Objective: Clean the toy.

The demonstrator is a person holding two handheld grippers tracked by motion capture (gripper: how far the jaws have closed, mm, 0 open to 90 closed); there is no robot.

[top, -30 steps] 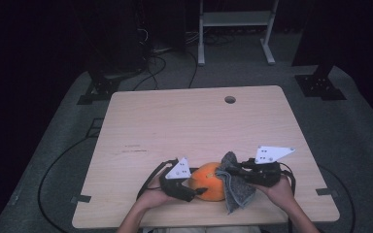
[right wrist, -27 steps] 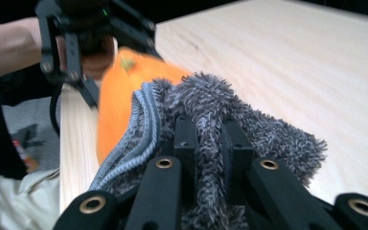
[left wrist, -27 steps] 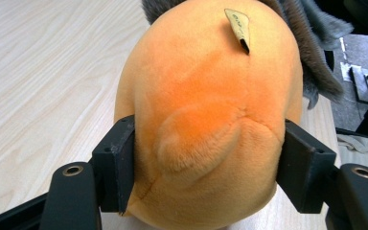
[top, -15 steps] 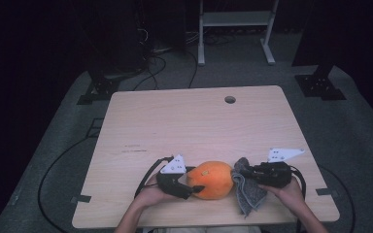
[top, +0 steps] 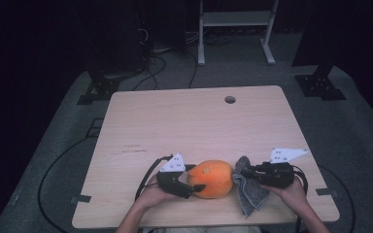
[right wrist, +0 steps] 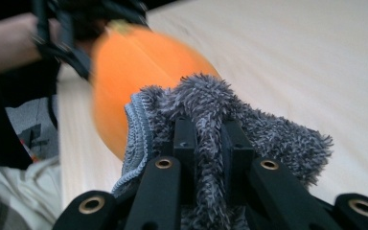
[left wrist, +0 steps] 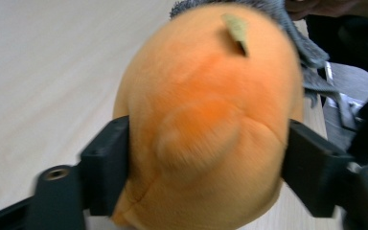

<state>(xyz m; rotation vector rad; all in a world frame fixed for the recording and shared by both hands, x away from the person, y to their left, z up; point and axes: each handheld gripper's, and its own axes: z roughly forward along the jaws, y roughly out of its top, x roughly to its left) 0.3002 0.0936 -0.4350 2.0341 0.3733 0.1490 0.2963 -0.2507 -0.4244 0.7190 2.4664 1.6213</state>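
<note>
Pale wooden table [top: 184, 126]: orange plush [top: 213, 178], grey cloth [top: 250, 194].

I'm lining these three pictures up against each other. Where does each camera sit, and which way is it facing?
High view: above the person's side, looking forward and down on the table; forearms and both hands enter at the bottom.
Left gripper view: rides the left gripper, looking along its jaws, which clasp the orange plush fruit.
Right gripper view: rides the right gripper, looking along jaws shut on the grey cloth; the other forearm shows beyond.
Shared: all three show fruit and cloth.
</note>
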